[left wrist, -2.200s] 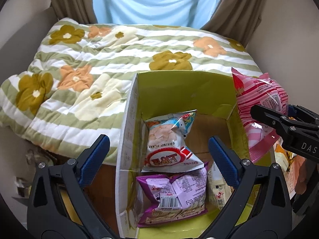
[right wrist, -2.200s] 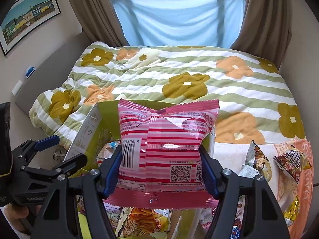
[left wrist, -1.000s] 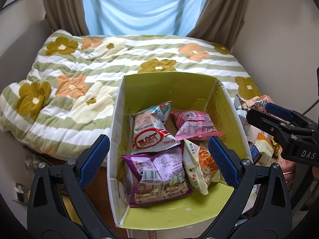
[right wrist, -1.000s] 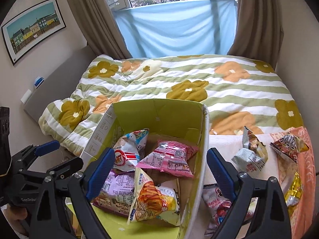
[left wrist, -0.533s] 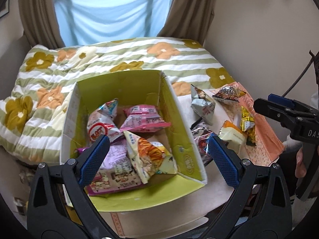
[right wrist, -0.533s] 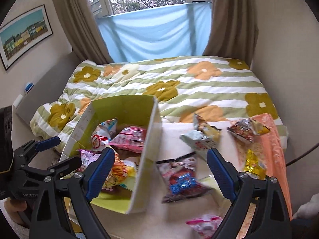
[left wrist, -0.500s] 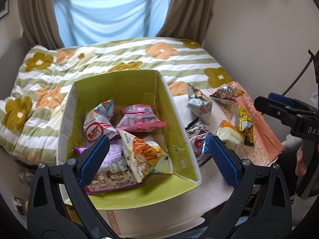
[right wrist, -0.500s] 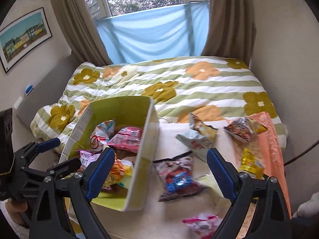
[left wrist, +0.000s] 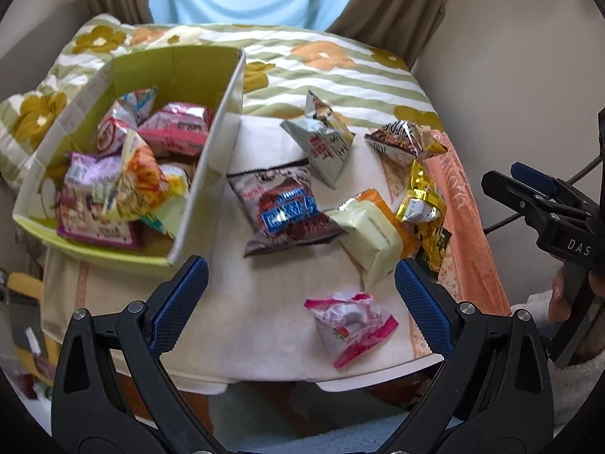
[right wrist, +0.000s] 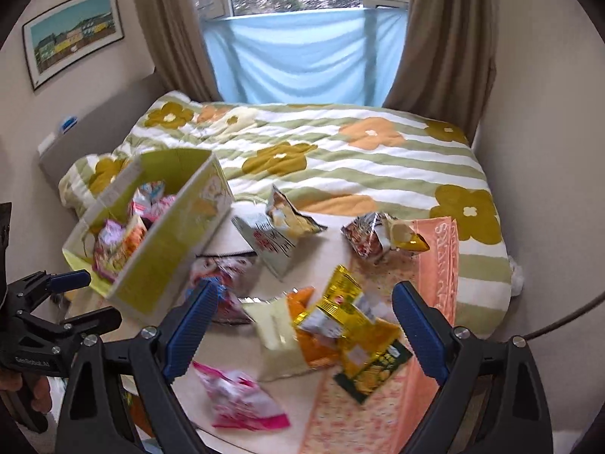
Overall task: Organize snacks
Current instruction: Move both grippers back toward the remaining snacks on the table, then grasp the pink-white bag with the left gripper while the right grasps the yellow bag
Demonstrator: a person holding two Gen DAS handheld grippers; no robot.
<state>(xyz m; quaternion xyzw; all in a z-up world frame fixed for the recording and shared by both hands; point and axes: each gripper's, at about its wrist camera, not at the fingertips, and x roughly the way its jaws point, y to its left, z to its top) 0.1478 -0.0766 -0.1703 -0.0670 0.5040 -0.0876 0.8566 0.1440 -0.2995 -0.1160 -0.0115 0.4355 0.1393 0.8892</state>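
Note:
A yellow-green cardboard box (left wrist: 211,174) (right wrist: 166,249) at the left of the small table holds several snack packets, among them a pink striped one (left wrist: 177,132). Loose packets lie to its right: a dark blue-labelled bag (left wrist: 287,208), a silver pouch (left wrist: 325,143), a cream packet (left wrist: 370,234), a gold packet (left wrist: 419,200) (right wrist: 340,302) and a pink packet (left wrist: 348,321) (right wrist: 238,397). My left gripper (left wrist: 300,302) is open and empty above the pink packet. My right gripper (right wrist: 302,325) is open and empty over the gold and cream packets.
The table (left wrist: 264,317) carries a cream cloth and an orange patterned cloth (left wrist: 469,234); its front edge runs just under the left gripper. A bed with a green-striped flowered quilt (right wrist: 340,159) lies behind. A wall (left wrist: 510,56) stands close on the right.
Both grippers have swung right, from over the box to over the loose packets. The pink striped packet once in the right gripper now lies in the box.

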